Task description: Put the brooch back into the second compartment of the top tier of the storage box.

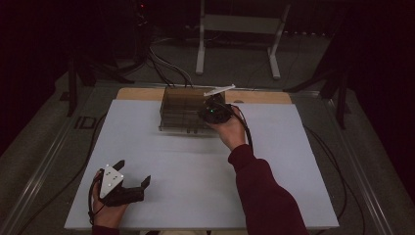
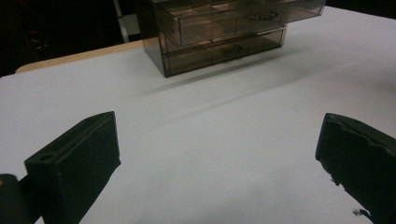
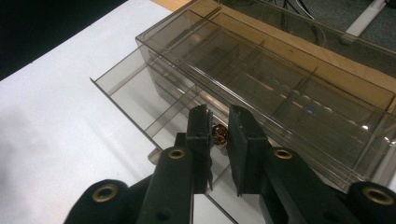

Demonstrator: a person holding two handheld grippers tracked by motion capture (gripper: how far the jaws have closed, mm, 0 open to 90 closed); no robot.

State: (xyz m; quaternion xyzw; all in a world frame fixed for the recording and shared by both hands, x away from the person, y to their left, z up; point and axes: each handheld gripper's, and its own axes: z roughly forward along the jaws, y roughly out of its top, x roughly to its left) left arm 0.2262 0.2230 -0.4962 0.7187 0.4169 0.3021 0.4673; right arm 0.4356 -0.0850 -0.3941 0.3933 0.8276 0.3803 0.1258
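The right gripper [image 3: 219,135] pinches a small brown part [image 3: 219,134] over the open drawer [image 3: 140,93], likely to drop it in, while the left gripper [image 2: 219,154] rests wide apart and empty on the table [image 2: 233,116].

- White table top [image 1: 195,166] covers most of a wooden board [image 1: 142,94], whose edge shows at the far side.
- White metal frame [image 1: 240,29] stands on the grey floor beyond the table.
- Black cables [image 1: 169,68] run across that floor.
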